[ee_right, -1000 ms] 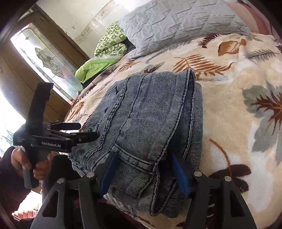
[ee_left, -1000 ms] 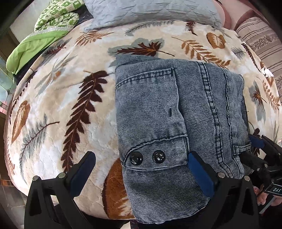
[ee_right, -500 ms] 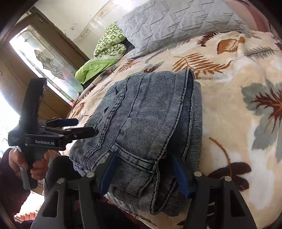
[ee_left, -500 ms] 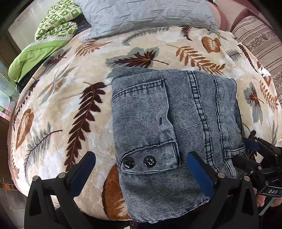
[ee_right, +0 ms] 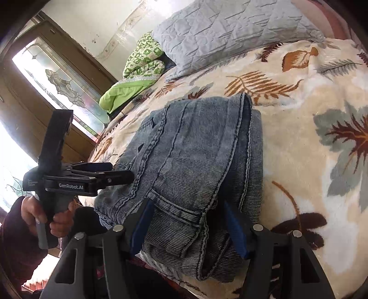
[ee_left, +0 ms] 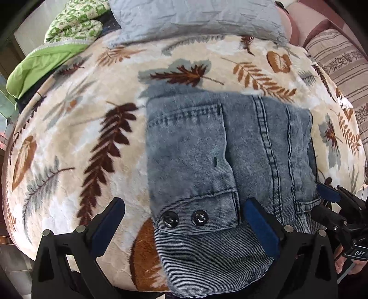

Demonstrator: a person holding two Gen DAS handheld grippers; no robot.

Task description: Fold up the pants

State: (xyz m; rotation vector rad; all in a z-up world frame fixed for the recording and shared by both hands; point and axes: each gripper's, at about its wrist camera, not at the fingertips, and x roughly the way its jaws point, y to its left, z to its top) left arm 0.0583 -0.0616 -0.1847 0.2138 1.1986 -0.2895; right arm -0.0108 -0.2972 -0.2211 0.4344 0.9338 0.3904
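Observation:
The blue-grey denim pants (ee_left: 230, 165) lie folded into a thick stack on the leaf-patterned blanket (ee_left: 76, 128), near the bed's front edge; they also show in the right wrist view (ee_right: 195, 165). Two black snap buttons (ee_left: 184, 218) sit on the top flap. My left gripper (ee_left: 184, 225) is open, its jaws straddling the stack's near left corner. My right gripper (ee_right: 188, 225) is open, with the near right end of the stack between its jaws. The left gripper also shows in the right wrist view (ee_right: 108, 177), and the right one in the left wrist view (ee_left: 331, 200).
A grey quilted pillow (ee_left: 195, 18) and a green quilt (ee_left: 57, 46) lie at the head of the bed. A striped cushion (ee_left: 340, 66) is at the far right. A wooden door with patterned glass (ee_right: 55, 80) stands left of the bed.
The left gripper has pulled back a little from the stack, so the pants sit further off. The right gripper has stayed open around the stack's end.

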